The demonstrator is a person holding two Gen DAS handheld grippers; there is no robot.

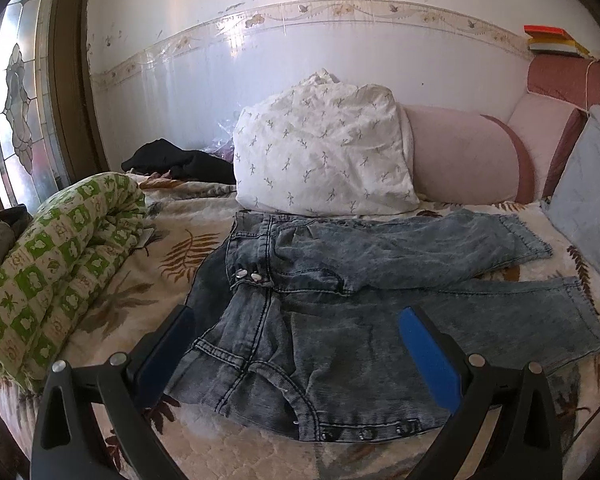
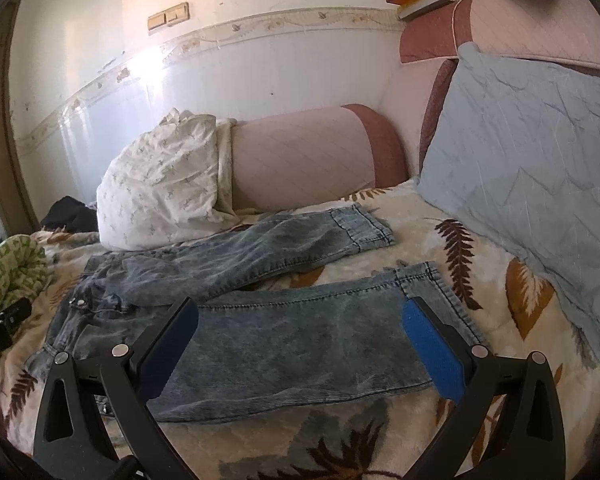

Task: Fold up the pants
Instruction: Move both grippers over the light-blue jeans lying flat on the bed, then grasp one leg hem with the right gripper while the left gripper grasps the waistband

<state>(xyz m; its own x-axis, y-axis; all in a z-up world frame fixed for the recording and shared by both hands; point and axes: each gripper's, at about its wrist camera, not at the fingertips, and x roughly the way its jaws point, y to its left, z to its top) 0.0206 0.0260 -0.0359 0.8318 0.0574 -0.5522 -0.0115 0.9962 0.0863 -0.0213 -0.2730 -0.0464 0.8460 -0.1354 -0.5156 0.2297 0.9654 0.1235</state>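
Light blue acid-washed jeans (image 1: 340, 300) lie spread flat on the bed, waist to the left and both legs running right, slightly apart. My left gripper (image 1: 296, 320) hovers open above the near waistband, its blue pads (image 1: 428, 360) straddling the hip area with nothing held. In the right wrist view the jeans (image 2: 284, 332) stretch across, and my right gripper (image 2: 300, 316) hangs open over the near leg close to its hem (image 2: 436, 284). The left gripper's black body (image 2: 0, 320) shows at that view's left edge.
A leaf-print blanket (image 1: 172, 264) covers the bed. A white pillow (image 1: 320, 148) and pink bolster (image 1: 464, 156) sit behind the jeans. A rolled green quilt (image 1: 60, 264) lies left, a pale blue cushion (image 2: 532, 176) right, dark clothing (image 1: 176, 160) at the back.
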